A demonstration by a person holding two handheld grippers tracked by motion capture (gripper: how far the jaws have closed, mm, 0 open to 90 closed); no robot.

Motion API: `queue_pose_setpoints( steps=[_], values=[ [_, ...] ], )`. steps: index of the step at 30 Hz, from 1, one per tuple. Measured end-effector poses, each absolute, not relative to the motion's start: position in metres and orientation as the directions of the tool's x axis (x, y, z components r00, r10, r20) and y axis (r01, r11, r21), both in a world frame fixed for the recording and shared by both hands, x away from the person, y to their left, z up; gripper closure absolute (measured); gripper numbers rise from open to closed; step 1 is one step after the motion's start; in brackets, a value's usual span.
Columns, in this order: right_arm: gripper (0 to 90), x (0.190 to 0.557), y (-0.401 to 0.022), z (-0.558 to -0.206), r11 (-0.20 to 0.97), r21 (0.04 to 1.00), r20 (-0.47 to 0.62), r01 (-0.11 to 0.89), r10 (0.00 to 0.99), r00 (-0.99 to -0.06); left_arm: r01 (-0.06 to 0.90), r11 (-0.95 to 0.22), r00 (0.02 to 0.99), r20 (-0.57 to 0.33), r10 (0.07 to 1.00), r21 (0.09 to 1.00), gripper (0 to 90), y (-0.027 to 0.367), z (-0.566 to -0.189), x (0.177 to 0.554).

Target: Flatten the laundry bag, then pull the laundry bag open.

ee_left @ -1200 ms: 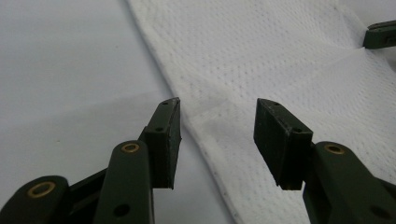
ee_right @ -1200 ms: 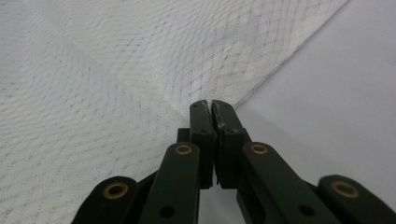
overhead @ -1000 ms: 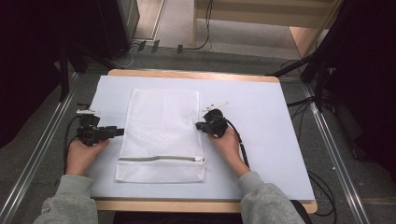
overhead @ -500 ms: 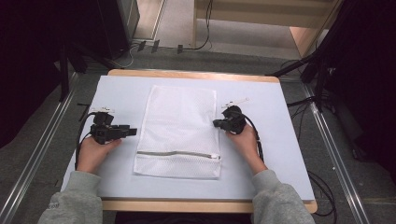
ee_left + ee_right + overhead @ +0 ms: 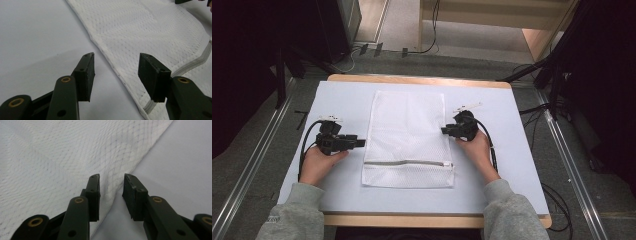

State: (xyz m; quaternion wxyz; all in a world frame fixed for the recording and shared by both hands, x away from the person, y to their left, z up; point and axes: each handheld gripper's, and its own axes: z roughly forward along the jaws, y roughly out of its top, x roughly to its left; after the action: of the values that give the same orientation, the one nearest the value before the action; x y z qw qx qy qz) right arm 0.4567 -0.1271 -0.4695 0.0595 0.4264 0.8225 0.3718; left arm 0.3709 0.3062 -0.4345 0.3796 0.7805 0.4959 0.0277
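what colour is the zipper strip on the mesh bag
Light grey, across the white mesh laundry bag near its front end; the zipper strip shows best in the high view.

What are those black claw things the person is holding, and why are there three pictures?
They are grippers, hand-held tools with two black jaws that can pinch things. The person holds the left gripper in one hand and the right gripper in the other. One picture comes from a camera up high, looking down at the table. The other two come from small cameras riding on each gripper, so you look right along its jaws. On the table lies a white mesh bag with a zipper near the person's end. Nothing is being held: both grippers are open, one at each side edge of the bag. The right jaws have just been opening, straddling the bag's edge.
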Motion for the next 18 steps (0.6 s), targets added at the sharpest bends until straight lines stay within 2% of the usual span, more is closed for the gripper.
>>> queue_pose_setpoints(
  steps=[9, 18],
  values=[
    [58.1, 0.448, -0.132, -0.459, 0.341, 0.684, 0.225, 0.645, 0.742, -0.631, 0.748, -0.232, 0.520, -0.331, 0.788, 0.622, 45.5, 0.300, -0.432, 0.371],
    [57.7, 0.425, -0.135, -0.451, 0.335, 0.696, 0.243, 0.635, 0.722, -0.648, 0.727, -0.269, 0.564, -0.324, 0.760, 0.632, 44.1, 0.281, -0.425, 0.368]
  ],
)
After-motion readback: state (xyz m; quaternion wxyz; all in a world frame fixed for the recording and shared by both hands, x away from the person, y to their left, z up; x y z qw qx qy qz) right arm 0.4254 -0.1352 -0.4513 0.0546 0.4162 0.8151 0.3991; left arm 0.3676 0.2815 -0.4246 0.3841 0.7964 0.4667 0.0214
